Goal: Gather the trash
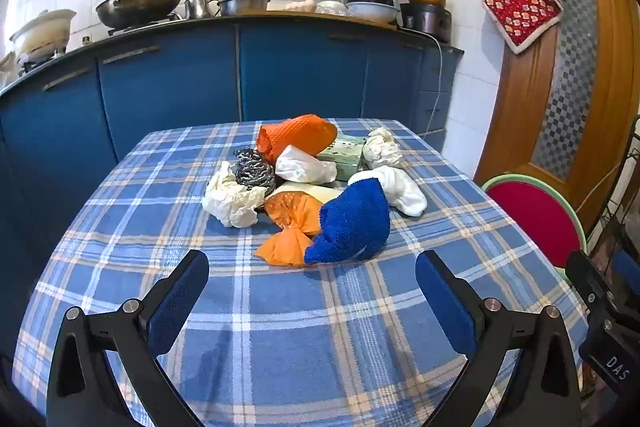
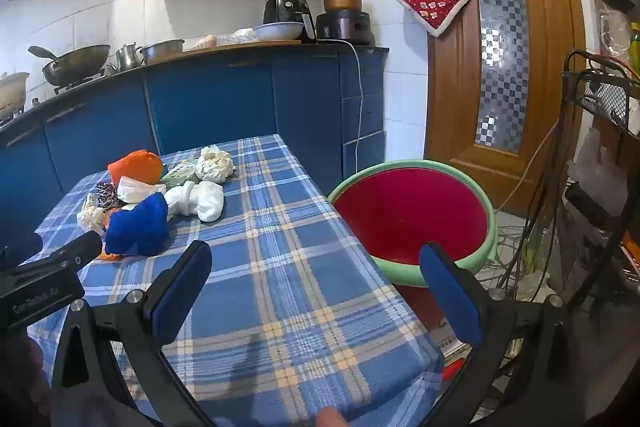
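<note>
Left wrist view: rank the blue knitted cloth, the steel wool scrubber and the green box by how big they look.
1. blue knitted cloth, nearest the camera, so partly flattered.
2 and 3. green box and steel wool scrubber: unsure, since the box is partly hidden.

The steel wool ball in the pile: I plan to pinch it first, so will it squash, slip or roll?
The steel wool ball looks like loose wire coils, so it should squash and feel light. Its rough tangle probably grips rather than slips. Wedged against crumpled paper, it seems unlikely to roll.

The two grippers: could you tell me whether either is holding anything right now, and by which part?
Nothing is held. The left gripper and right gripper both stand wide open above the tablecloth, short of the pile.
</note>
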A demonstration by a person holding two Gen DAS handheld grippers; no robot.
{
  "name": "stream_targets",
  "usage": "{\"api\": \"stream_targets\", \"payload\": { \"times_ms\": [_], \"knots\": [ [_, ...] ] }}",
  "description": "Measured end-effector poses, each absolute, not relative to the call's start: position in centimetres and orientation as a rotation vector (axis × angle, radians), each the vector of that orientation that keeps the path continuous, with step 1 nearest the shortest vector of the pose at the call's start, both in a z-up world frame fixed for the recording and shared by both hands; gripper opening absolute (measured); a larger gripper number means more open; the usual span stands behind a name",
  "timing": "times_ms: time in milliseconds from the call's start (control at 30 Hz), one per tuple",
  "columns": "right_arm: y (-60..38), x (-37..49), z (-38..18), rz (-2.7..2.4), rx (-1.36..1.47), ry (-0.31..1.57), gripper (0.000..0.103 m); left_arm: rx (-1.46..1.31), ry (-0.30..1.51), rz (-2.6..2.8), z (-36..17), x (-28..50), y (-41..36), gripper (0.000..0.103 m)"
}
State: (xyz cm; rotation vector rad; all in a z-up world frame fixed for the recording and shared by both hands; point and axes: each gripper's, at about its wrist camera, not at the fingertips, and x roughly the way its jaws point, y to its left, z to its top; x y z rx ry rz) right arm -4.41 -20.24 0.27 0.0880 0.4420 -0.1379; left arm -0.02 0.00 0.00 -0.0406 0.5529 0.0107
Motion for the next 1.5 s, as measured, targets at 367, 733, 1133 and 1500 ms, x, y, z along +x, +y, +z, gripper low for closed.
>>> {"api": "stream_targets", "payload": {
  "times_ms": [367,733,1133,1500],
  "knots": [
    [-20.2,-4.2,0.0,-0.137,0.093,0.456,0.102,-0.038,0.549,0.010,0.0,0.0,0.7,0.103],
    [-20.2,-4.3,0.1,-0.137,0.094,0.460,0.102,-0.047,0.549,0.010,0.0,-0.3,0.8,0.103],
    [-20.2,-4.3,0.1,-0.136,0.095,0.462,0.102,-0.050,0.552,0.011,0.0,-0.2,0.9,0.103],
    [-20.2,-4.3,0.1,-0.137,0.095,0.464,0.102,-0.053,0.551,0.011,0.0,-0.2,0.8,0.103]
  ]
}}
